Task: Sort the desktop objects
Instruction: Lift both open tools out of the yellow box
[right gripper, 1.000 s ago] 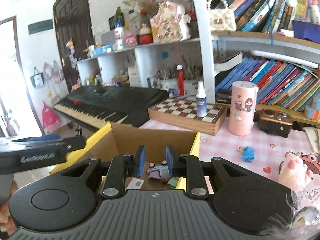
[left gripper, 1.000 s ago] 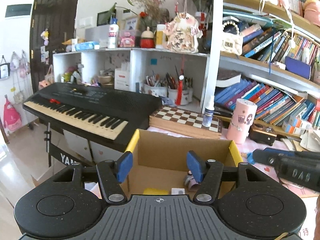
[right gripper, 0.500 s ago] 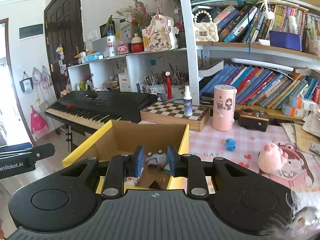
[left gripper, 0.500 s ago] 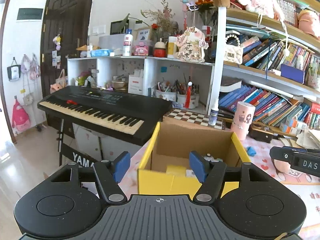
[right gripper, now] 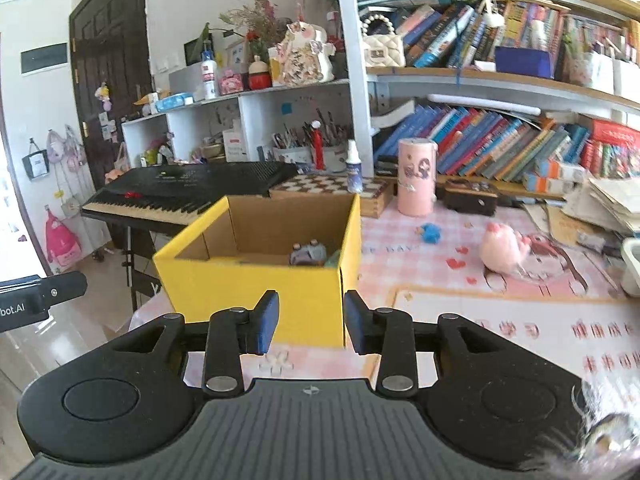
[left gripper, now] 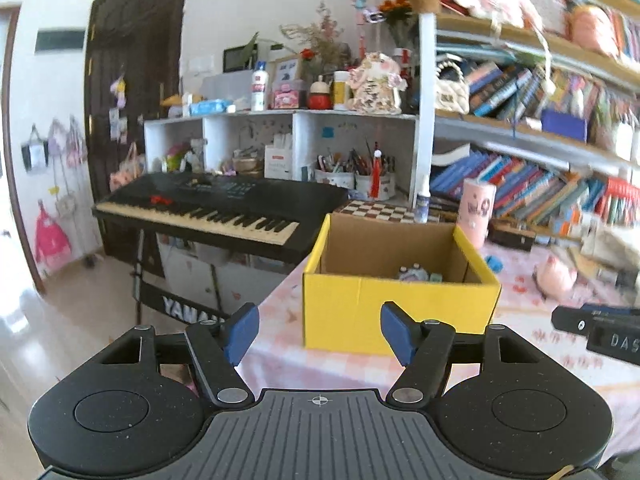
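Observation:
A yellow cardboard box (left gripper: 400,308) (right gripper: 256,292) stands open on the pink checked tablecloth (right gripper: 432,276). Inside it lie a small grey toy (left gripper: 412,272) (right gripper: 308,254) and other small pieces. My left gripper (left gripper: 319,332) hovers in front of the box's near wall, jaws opening, nothing between them. My right gripper (right gripper: 311,322) sits in front of the box's near right corner, jaws opening and empty too. A pink plush pig (right gripper: 504,250) (left gripper: 556,278) and a small blue toy (right gripper: 430,232) lie on the cloth right of the box.
A black keyboard (left gripper: 216,208) stands left of the table. Behind the box are a chessboard (right gripper: 332,186), a spray bottle (right gripper: 354,168) and a pink cylinder (right gripper: 416,178). Bookshelves fill the back. Papers (right gripper: 612,200) pile at the far right.
Both grippers have drawn back from above the box to a spot in front of its near wall. Both pairs of jaws stand wider than before.

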